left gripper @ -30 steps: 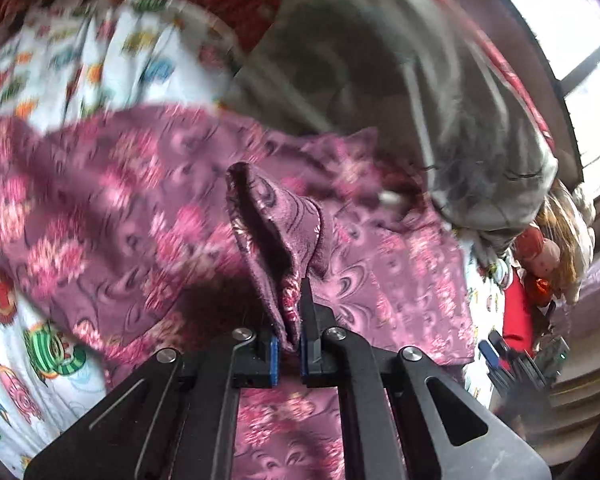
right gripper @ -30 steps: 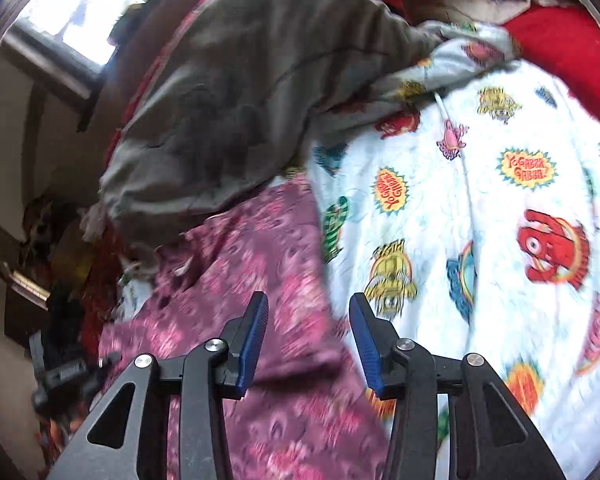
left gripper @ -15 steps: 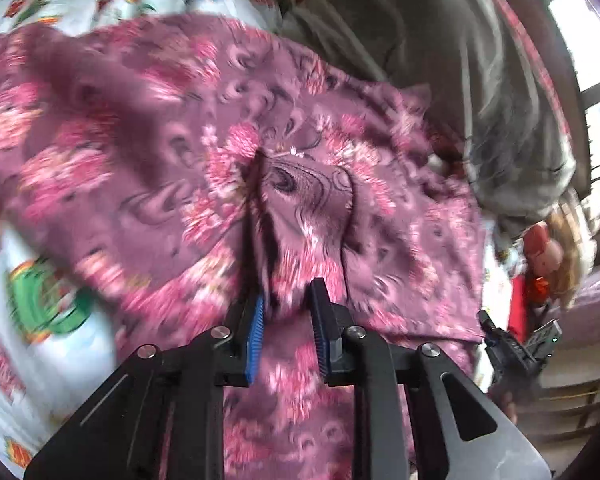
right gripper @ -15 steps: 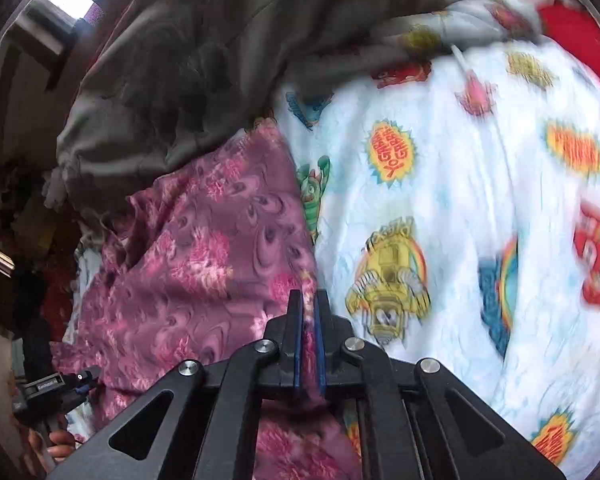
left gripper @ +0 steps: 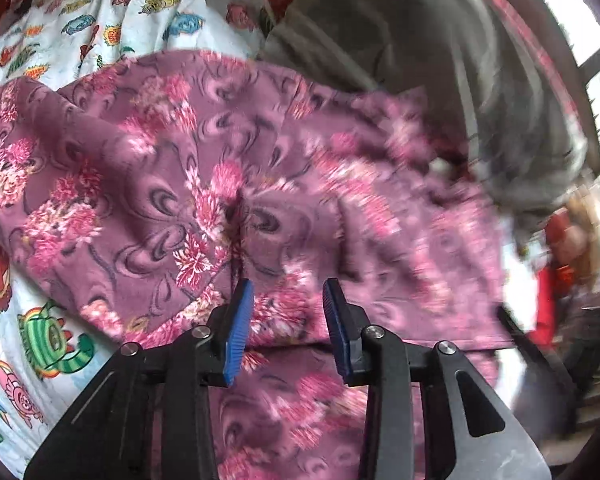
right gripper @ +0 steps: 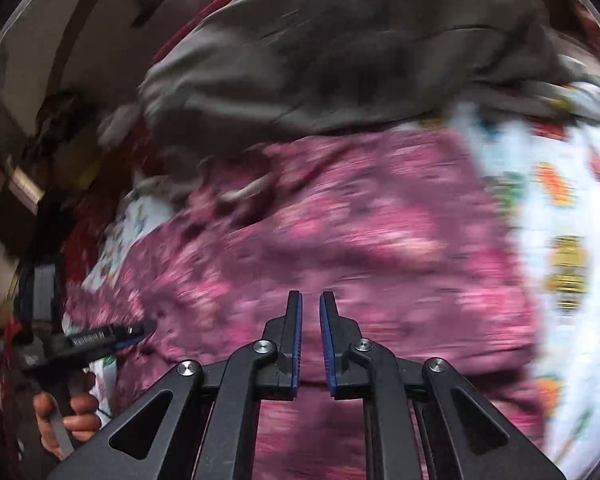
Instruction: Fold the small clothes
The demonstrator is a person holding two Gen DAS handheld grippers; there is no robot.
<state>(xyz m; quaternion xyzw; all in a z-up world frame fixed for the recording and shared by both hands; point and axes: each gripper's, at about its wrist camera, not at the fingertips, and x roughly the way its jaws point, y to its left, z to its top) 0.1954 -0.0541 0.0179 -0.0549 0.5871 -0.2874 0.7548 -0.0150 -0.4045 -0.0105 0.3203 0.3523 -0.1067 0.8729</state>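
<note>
On a bed under a cartoon-print sheet [left gripper: 60, 32], a purple floral garment [left gripper: 148, 184] spread flat, one crease running up its middle in the left wrist view. Left gripper [left gripper: 288, 312] just above the cloth near its lower fold, jaws well apart, blue pads [left gripper: 238, 328] bare, nothing held. Right gripper [right gripper: 310, 328] over the same garment [right gripper: 380, 240], jaws drawn close with a thin gap between them, no cloth visible in the gap; much of this view blurred. Gray blanket [left gripper: 420, 60] heaped along the garment's far edge, touching it, also seen across the top of the right wrist view [right gripper: 340, 52]. Cartoon sheet [right gripper: 572, 220] bare to the right of the garment there. At lower left of the right wrist view, the person's left hand [right gripper: 68, 420] wrapped around the black handle of the other tool. Window light [left gripper: 564, 4] at the upper right, and red and orange clutter [left gripper: 560, 248] beyond the bed edge, too blurred to identify.
</note>
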